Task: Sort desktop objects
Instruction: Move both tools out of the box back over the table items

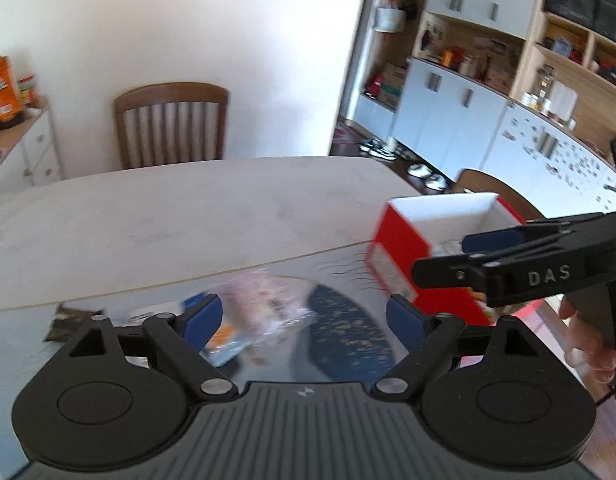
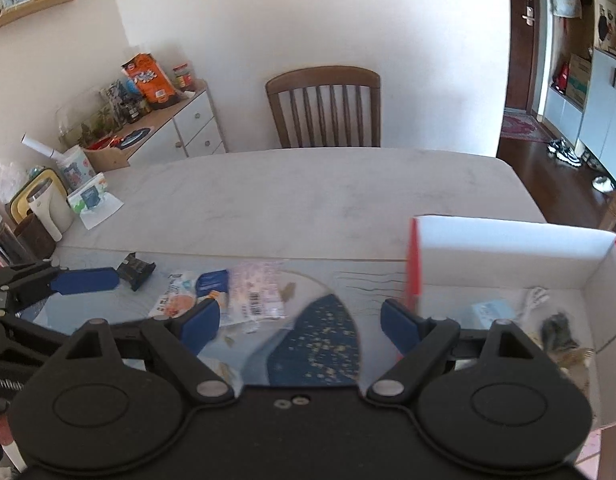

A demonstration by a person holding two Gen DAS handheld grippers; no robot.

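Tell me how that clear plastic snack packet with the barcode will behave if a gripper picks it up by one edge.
The packet lies flat and crinkled, so it's probably light and floppy, likely drooping. Its glossy film may slip between the pads of the open right gripper.

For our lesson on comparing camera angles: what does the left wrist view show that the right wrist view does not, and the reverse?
Only the left wrist view shows the white kitchen cabinets and the right tongs reaching over the box. Only the right wrist view shows the black packet, the cluttered table corner with the mug, and the items lying inside the box. Both show the red and white box, the wooden chair, the table and the pale wrapper.
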